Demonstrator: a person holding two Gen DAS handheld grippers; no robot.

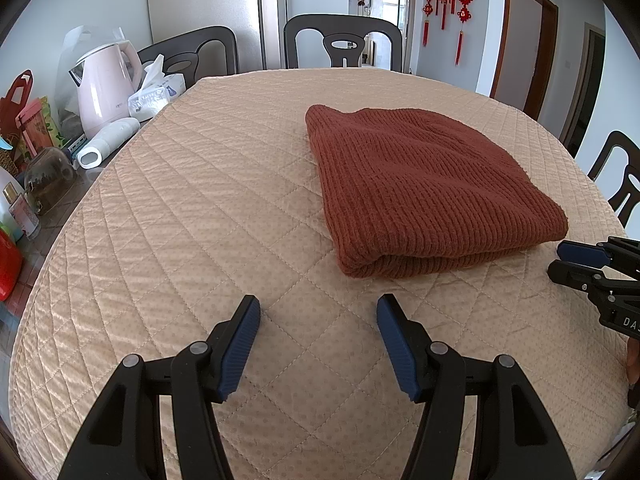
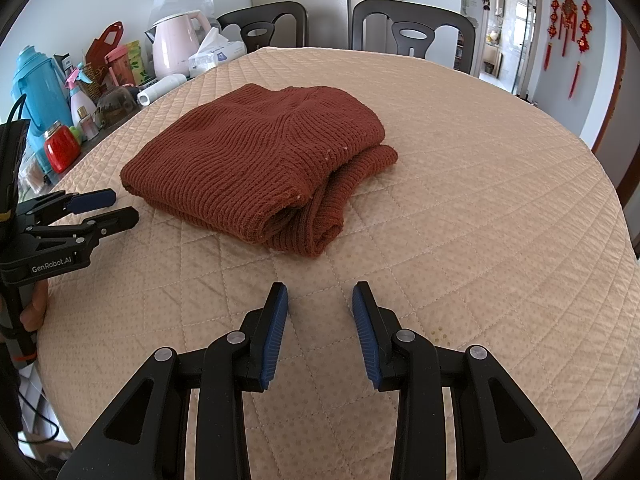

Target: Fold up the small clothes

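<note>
A rust-brown ribbed knit sweater (image 1: 424, 188) lies folded into a thick rectangle on the quilted beige table cover (image 1: 208, 216). It also shows in the right wrist view (image 2: 256, 164), with its layered open end facing the camera. My left gripper (image 1: 318, 312) is open and empty, low over the cover, a short way in front of the sweater's near left corner. My right gripper (image 2: 320, 300) is open and empty, in front of the sweater's near end. Each gripper shows in the other's view, beside the sweater: the right gripper (image 1: 560, 258) and the left gripper (image 2: 120, 206).
Clutter lines the table's left edge: a pink kettle (image 1: 106, 88), a tissue pack (image 1: 158, 94), a white roller (image 1: 106, 142), bottles, a blue thermos (image 2: 30, 88) and a red jar (image 2: 60, 148). Dark chairs (image 1: 342, 42) stand behind the table and at the right.
</note>
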